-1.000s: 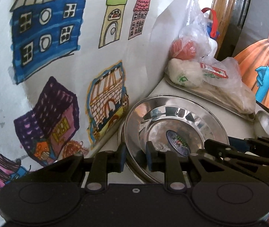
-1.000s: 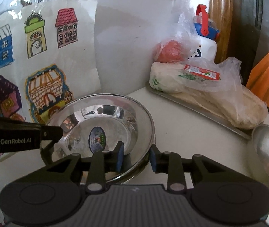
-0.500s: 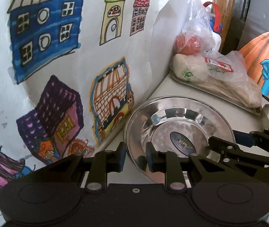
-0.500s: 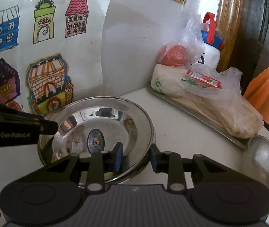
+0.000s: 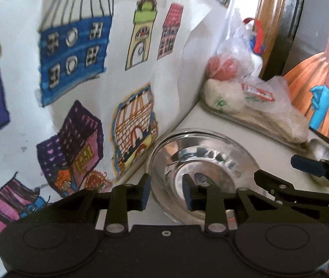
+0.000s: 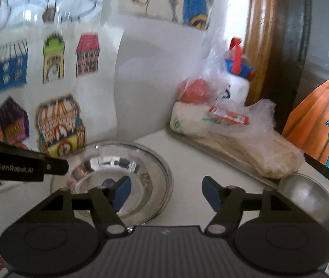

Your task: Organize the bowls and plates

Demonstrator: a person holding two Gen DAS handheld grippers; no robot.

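Observation:
A shiny steel plate (image 5: 206,153) with a sticker in its middle lies on the white table by the wall; it also shows in the right wrist view (image 6: 127,162). My left gripper (image 5: 166,191) is open, its fingers straddling the plate's near left rim without gripping. My right gripper (image 6: 166,191) is wide open and empty above the plate's right rim. A small steel bowl (image 6: 308,199) lies upside down at the right; it also shows in the left wrist view (image 5: 324,149).
A steel tray (image 6: 222,156) with bagged food (image 6: 234,125) stands at the back right, a white bottle (image 6: 238,81) behind it. Children's house drawings (image 5: 76,69) cover the wall at left. A dress picture (image 5: 322,74) stands at right.
Both grippers were shut on the plate's rim and have opened, the right one wide. The plate now rests on the table and both grippers have drawn back a little.

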